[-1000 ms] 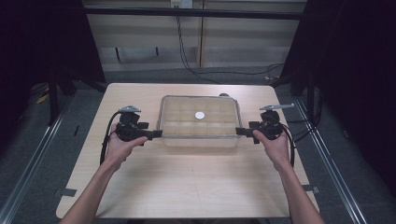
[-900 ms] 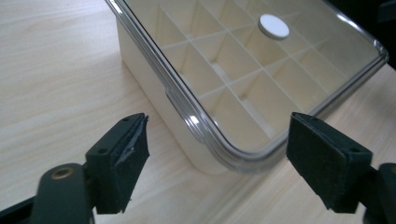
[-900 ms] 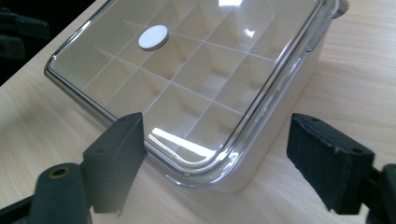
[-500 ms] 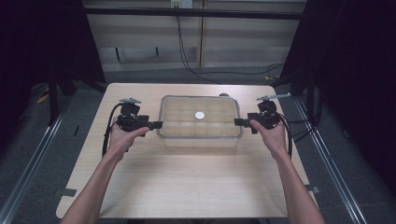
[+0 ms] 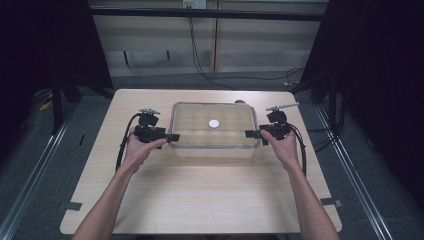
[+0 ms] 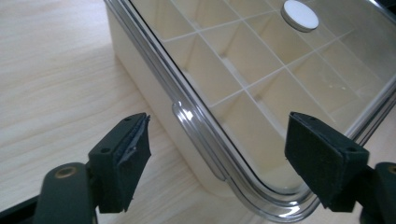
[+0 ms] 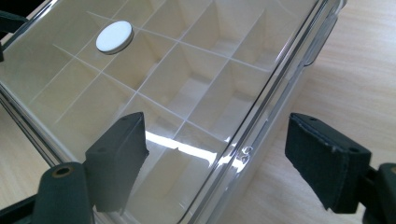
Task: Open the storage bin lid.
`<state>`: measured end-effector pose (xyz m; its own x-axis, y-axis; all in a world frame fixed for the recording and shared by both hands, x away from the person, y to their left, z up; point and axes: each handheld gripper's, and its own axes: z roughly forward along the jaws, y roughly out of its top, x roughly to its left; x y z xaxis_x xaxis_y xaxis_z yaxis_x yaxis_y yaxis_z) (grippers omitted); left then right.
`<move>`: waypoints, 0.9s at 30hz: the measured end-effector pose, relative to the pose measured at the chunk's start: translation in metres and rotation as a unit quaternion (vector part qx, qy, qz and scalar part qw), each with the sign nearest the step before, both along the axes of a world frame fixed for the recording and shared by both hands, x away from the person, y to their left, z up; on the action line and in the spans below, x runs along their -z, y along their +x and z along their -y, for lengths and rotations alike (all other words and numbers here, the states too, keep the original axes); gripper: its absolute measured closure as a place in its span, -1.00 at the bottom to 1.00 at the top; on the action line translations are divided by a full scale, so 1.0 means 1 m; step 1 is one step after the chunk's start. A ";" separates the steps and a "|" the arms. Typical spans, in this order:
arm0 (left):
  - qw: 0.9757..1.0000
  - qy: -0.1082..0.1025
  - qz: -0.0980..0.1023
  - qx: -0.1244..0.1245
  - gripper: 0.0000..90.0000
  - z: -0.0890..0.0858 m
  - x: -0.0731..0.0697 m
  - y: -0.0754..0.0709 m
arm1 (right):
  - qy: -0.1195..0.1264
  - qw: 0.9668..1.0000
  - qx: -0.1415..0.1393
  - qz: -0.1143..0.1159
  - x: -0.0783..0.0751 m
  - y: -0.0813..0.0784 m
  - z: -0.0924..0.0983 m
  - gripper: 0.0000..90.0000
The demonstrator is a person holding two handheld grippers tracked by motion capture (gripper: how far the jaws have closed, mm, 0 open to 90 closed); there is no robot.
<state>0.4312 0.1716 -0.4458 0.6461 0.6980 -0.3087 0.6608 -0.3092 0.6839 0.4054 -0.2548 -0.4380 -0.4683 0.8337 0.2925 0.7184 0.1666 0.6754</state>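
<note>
Bench (image 5: 200, 200): pale wood, person's forearms in from the near edge. Divided box (image 5: 215, 131) sits toward the far edge, centred, clear lid (image 6: 261, 88) closed over empty compartments. Left gripper (image 5: 172, 137) has closed in on the box's left end from a position further out a second ago; jaws gape wide, straddling the lid rim at the near-left corner, holding nothing. Right gripper (image 5: 248, 134) likewise has moved up to the right end, jaws spread wide astride the rim, empty. Likely lining up to lift the lid together. White knob (image 5: 214, 123) at lid centre, untouched.
</note>
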 end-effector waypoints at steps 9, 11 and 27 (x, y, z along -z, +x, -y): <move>1.000 0.000 -0.011 0.015 -0.55 0.011 0.001 0.005 | 0.013 1.000 0.000 0.001 0.004 0.002 -0.004 -0.59; 1.000 0.000 -0.014 0.016 -0.55 0.014 0.001 0.007 | 0.013 1.000 0.000 0.000 0.004 0.003 -0.004 -0.60; 1.000 -0.004 -0.023 0.020 -0.53 0.019 0.001 0.011 | 0.016 1.000 -0.002 -0.023 0.010 0.010 -0.006 -0.69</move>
